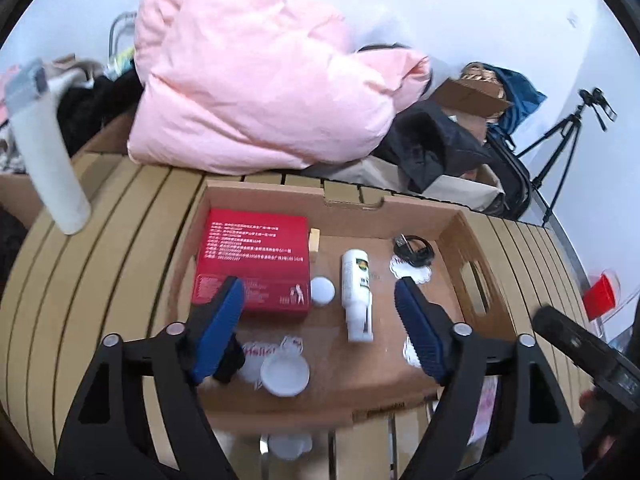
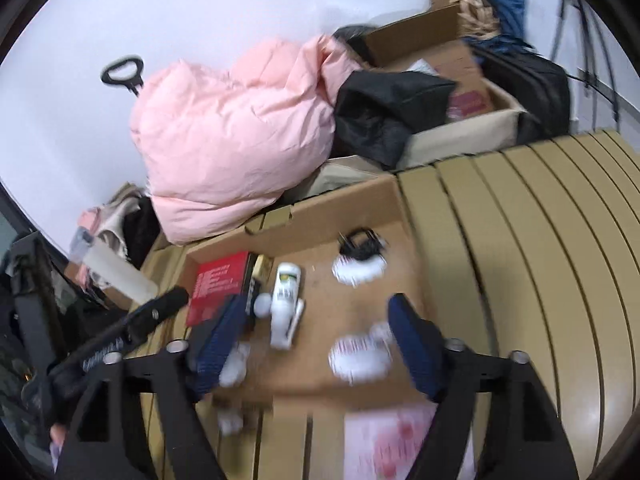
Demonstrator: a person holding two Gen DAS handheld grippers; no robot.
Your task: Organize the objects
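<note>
Both sets of jaws gape wide and empty — left gripper (image 1: pixel 320 300) and right gripper (image 2: pixel 316 322) above the cardboard tray (image 1: pixel 452 216) on the slatted tabletop (image 1: pixel 100 216) — where a white bottle (image 1: pixel 356 288) lies flat beside the red box (image 1: pixel 256 258).

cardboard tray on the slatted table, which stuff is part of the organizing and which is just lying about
Part of the job:
- cardboard tray
- red box
- white spray bottle
- black cable
- small white dish
- round white cap

Just lying about:
- pink quilted jacket
- black tripod
- white tumbler
- open brown box of clothes
</note>
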